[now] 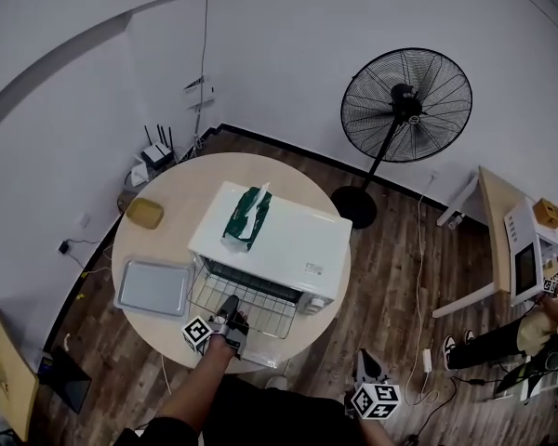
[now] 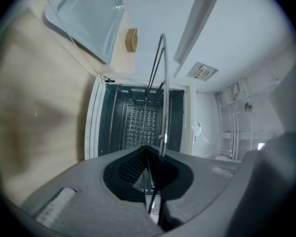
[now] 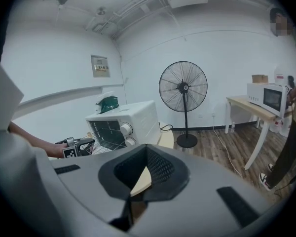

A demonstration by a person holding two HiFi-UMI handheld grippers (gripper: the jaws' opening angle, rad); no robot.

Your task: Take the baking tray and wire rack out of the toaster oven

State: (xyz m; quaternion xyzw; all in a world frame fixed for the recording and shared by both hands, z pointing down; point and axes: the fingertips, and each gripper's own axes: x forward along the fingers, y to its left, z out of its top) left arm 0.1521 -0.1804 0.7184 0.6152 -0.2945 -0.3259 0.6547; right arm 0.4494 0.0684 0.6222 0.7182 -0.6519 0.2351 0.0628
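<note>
The white toaster oven (image 1: 272, 240) stands on a round wooden table (image 1: 167, 203). The wire rack (image 1: 246, 297) sticks well out of the oven's front, over the table's near edge. My left gripper (image 1: 231, 305) is shut on the rack's front wire. In the left gripper view the rack (image 2: 162, 83) shows edge-on, running from the left gripper (image 2: 154, 206) into the dark oven cavity (image 2: 140, 120). The grey baking tray (image 1: 153, 288) lies on the table left of the oven. My right gripper (image 1: 368, 368) hangs off the table at the right, shut and holding nothing.
A green pack (image 1: 245, 216) lies on top of the oven, and a small wooden box (image 1: 145, 213) sits at the table's far left. A standing fan (image 1: 405, 110) is beyond the table. At the far right, a microwave (image 1: 524, 263) sits on a desk beside a person.
</note>
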